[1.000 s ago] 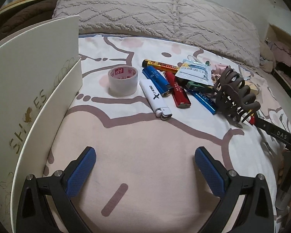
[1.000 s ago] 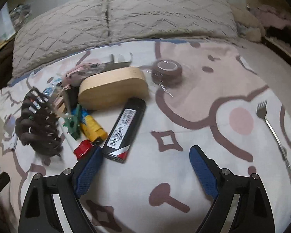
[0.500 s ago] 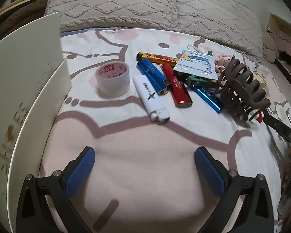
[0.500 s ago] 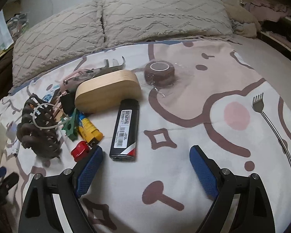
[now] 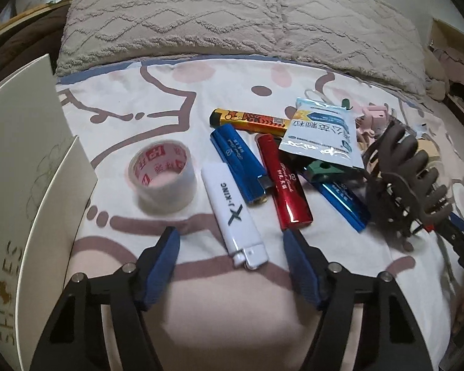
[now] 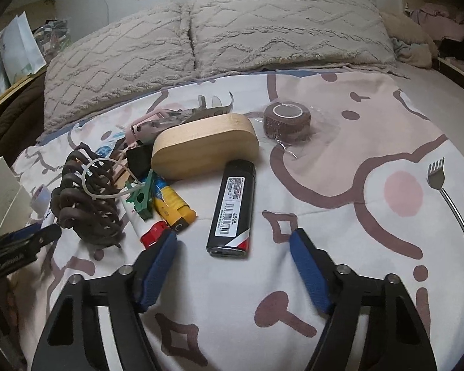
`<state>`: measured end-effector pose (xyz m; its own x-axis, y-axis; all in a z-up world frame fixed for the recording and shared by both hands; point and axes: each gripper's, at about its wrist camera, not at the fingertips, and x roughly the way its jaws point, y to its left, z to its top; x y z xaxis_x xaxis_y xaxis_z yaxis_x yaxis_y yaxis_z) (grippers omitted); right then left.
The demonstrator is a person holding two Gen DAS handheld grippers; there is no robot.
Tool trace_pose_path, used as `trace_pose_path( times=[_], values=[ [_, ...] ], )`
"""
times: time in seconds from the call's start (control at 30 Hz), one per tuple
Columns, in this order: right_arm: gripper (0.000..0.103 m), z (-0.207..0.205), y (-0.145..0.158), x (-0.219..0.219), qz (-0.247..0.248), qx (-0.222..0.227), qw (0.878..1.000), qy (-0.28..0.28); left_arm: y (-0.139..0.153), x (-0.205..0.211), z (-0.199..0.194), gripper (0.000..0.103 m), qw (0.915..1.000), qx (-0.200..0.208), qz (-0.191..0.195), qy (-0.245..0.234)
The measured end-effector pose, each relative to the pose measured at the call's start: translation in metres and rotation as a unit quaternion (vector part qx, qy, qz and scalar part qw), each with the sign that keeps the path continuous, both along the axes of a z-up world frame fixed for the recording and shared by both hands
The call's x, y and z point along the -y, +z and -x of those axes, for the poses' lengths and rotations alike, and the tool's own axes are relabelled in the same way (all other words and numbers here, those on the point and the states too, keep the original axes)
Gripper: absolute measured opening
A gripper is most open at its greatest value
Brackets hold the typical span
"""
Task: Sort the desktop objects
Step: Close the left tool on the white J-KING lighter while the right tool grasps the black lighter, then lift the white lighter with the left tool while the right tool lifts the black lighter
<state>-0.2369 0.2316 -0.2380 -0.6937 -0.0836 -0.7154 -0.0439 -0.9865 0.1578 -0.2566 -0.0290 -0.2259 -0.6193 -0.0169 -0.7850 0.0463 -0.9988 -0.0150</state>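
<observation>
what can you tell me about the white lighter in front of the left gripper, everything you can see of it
The white lighter is a slim, glossy, plastic-looking bar printed with a dark X and "KING" along its body. It lies flat on the patterned bedsheet, slanted, with its metal-trimmed cap end nearest the camera. The tape roll sits apart on its left; the blue lighter lies close on its right, and whether they touch is unclear. The left gripper has just been closing; its cap end lies in the gap, fingers not touching it.

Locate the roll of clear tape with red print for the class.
In the left wrist view the roll of clear tape stands on the bedsheet, left of the white lighter, right of the shoe box.
</observation>
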Motion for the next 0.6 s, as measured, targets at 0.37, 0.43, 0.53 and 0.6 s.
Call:
trace_pose_path(
  times=[0.37,0.43,0.53,0.6],
  values=[
    [0.03,0.001,0.0,0.008,-0.02,-0.005,1.0,0.01,0.0,-0.005,-0.008,0.032,0.9987,-0.017,-0.025,-0.04],
    [0.029,0.0,-0.001,0.005,-0.008,-0.008,1.0,0.009,0.0,0.001,-0.01,0.03,0.9981,-0.017,-0.047,-0.036],
    [0.028,-0.002,-0.001,0.002,0.003,-0.011,1.0,0.008,-0.002,0.008,-0.015,0.028,0.9965,-0.018,-0.076,-0.03],
    [0.028,-0.005,0.0,0.003,0.003,-0.015,1.0,0.006,-0.001,0.011,-0.019,0.026,0.9957,-0.022,-0.087,-0.026]
  ],
)
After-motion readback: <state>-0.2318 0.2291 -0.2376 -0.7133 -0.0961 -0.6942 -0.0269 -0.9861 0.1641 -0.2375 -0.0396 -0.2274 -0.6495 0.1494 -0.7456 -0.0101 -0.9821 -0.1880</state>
